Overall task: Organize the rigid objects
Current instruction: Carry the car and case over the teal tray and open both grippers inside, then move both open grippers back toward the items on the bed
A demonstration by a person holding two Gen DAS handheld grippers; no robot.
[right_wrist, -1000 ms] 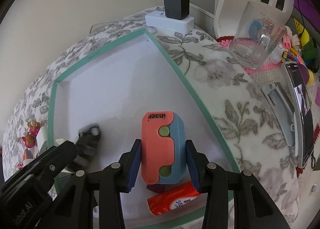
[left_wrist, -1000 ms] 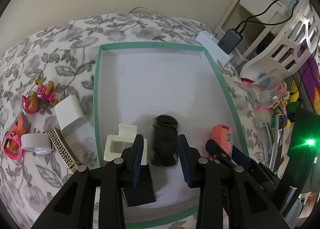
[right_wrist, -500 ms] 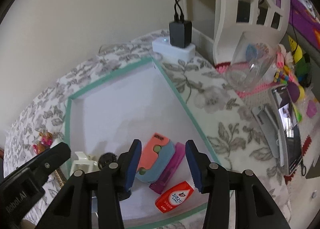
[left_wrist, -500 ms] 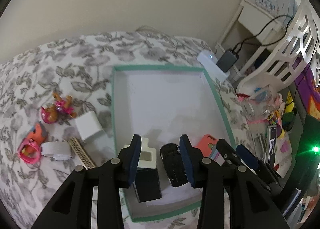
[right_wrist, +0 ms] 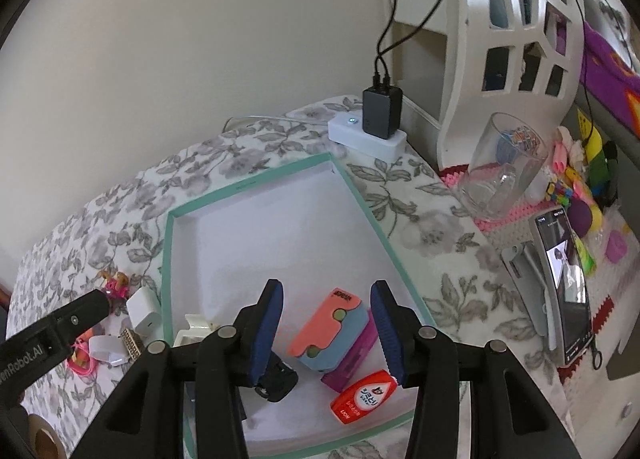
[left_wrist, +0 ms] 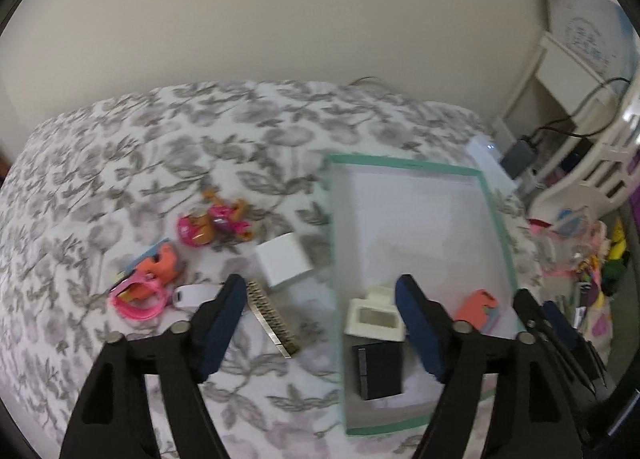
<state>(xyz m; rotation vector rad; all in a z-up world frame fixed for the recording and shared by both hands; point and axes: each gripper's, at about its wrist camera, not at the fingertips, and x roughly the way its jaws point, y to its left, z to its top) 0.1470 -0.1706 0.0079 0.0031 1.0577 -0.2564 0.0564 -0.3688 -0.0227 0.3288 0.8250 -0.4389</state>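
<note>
While sorting toward a filled tray point(left_wrist: 498, 227), looking first at what is lying outside it on the bedspread point(left_wrist: 168, 147): charger point(left_wrist: 284, 265) just beside the tray's left wall, gold bar point(left_wrist: 272, 317) touching the charger's near corner, white clip point(left_wrist: 194, 295) beside the bar, pink ring toy point(left_wrist: 140, 295) and pink figure point(left_wrist: 212, 221) further left. Already resting along the tray's near end: cream holder point(left_wrist: 374, 319) and black block point(left_wrist: 378, 373) by the left wall, car point(right_wrist: 276, 379) mid-way, coral case point(right_wrist: 328, 329) leaning on a purple piece point(right_wrist: 352, 363), red bottle point(right_wrist: 362, 399) nearest the rim.

Hovering over the tray's left wall with the left gripper point(left_wrist: 320, 287), fingers spread wide, having just been opening, with nothing pinched between them. Hanging above the coral case with the right gripper point(right_wrist: 327, 291), fingers apart and not pressing the case.

Judging the step as reaching left for the next loose piece, likely the charger or the bar. Doing it well probably meaning: picking one target only, since bar and charger are touching; squaring the pads to the charger's flat sides rather than its corners; coming down from above, clear of the tray wall; closing firmly, the plastic looking smooth and liable to slip; keeping the right gripper high, out of the crossing path.
</note>
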